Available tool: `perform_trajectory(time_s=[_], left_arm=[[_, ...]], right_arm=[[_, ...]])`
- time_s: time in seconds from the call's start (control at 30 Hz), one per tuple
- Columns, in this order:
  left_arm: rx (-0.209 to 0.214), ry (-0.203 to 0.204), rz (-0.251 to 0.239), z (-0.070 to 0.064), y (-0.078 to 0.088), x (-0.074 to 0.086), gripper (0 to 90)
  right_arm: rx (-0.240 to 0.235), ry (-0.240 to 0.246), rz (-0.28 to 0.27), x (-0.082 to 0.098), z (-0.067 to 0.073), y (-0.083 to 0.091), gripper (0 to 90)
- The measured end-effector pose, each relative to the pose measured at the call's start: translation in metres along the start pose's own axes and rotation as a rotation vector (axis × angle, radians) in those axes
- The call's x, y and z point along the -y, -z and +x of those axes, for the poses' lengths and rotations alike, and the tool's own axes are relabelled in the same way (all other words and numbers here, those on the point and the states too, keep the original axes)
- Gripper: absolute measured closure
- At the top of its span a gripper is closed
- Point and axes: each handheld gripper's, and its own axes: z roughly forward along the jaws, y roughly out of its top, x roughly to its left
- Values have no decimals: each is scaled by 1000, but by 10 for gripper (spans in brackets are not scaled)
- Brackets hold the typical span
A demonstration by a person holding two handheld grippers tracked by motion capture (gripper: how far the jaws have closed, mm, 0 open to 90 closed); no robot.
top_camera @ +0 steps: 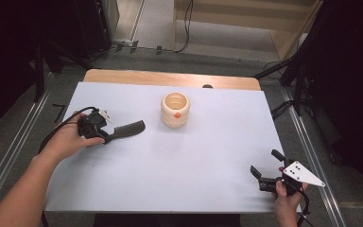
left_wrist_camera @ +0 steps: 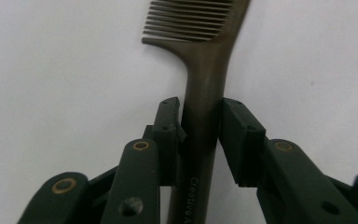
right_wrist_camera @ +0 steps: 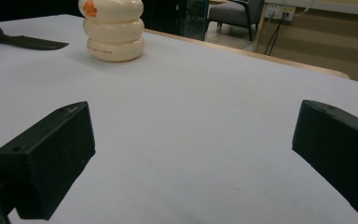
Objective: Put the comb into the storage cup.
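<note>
At the desk's (top_camera: 217, 156) left side, toward 9 o'clock, a dark comb (top_camera: 128, 128) lies with its long axis pointing toward 2 o'clock, teeth end nearest the cream ribbed cup (top_camera: 175, 109). The left gripper (left_wrist_camera: 200, 121) is clamped on the comb's handle. The right gripper (top_camera: 265, 166), at 5 o'clock, is spread wide with nothing in it, well apart from both.

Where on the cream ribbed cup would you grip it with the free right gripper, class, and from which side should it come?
Grip the cream cup across its rim, coming down from above. It stands upright with its mouth open, and the bulging rings of its wall would let jaws slide if squeezed from the side. The right gripper is already open; probably one jaw inside, one outside.
</note>
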Motion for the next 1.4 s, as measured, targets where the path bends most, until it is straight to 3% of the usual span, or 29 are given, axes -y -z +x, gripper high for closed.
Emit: perform_trajectory(time_s=[0.33,0.63,0.8,1.13,1.4], left_arm=[[21,0,-15,2,0,2,728],[-1,23,3,-6,1,-1,729],[11,51,-40,-7,1,4,729],[-19,62,-116,-15,5,11,728],[-26,107,-178,-22,9,17,729]], right_arm=[[1,1,1,0,0,0,0],[1,-14,-4,0,-1,1,0],[3,-10,0,0,-1,1,0],[7,-5,13,-1,0,0,0],[7,-7,15,-2,-1,1,0]])
